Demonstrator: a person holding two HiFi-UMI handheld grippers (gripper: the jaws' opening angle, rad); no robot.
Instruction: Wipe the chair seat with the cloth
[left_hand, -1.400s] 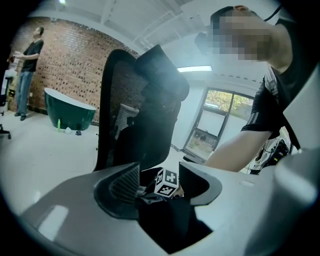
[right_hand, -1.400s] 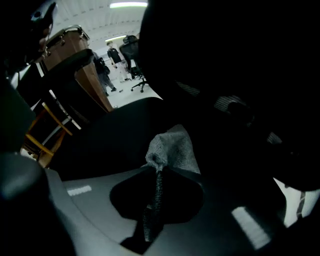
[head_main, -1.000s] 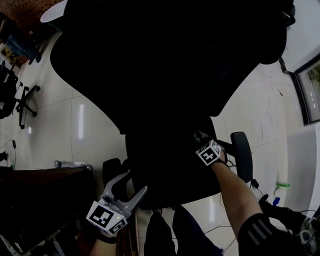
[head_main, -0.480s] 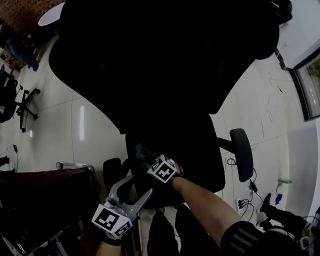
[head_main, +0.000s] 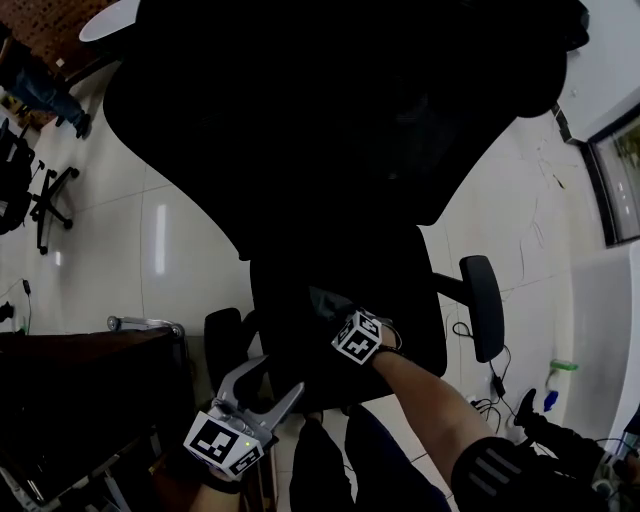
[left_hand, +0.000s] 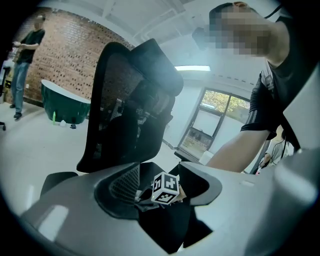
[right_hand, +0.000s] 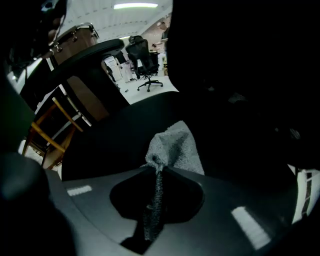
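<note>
Pale glossy floor tiles (head_main: 180, 230) spread round the work, and a brick wall (left_hand: 70, 60) stands far off in the left gripper view. The biggest thing before me is the black office chair (head_main: 330, 120), its tall mesh back filling the far part of the head view. Nearer me lies the chair seat (head_main: 405, 295), a broad, dark, matte pad with rounded edges. A padded armrest (head_main: 484, 310) stands out on its right.

My left gripper (head_main: 272, 368) hangs just off the seat's near left edge. Its jaws are spread wide with nothing between them; the seat only shows beyond the gap.

My right gripper (right_hand: 154, 172) is over the near middle of the seat, its jaws pinched tight together on a fold of the cloth (right_hand: 175, 147). This is a small grey terry rag with a nubbly pile. A strip of it runs back between the jaws and the rest bunches forward in a soft peak, which seems to rest on the seat.

I judge the cloth light, limp and easily crumpled, so it will drag and roll up rather than slide flat. A pinch at the middle of a fold, as now, leaves a broad pad of pile for the seat. The seat looks firm and should take pressure well. A chair of this kind may swivel under a hard stroke, though, so the free gripper could steady it at the armrest.
</note>
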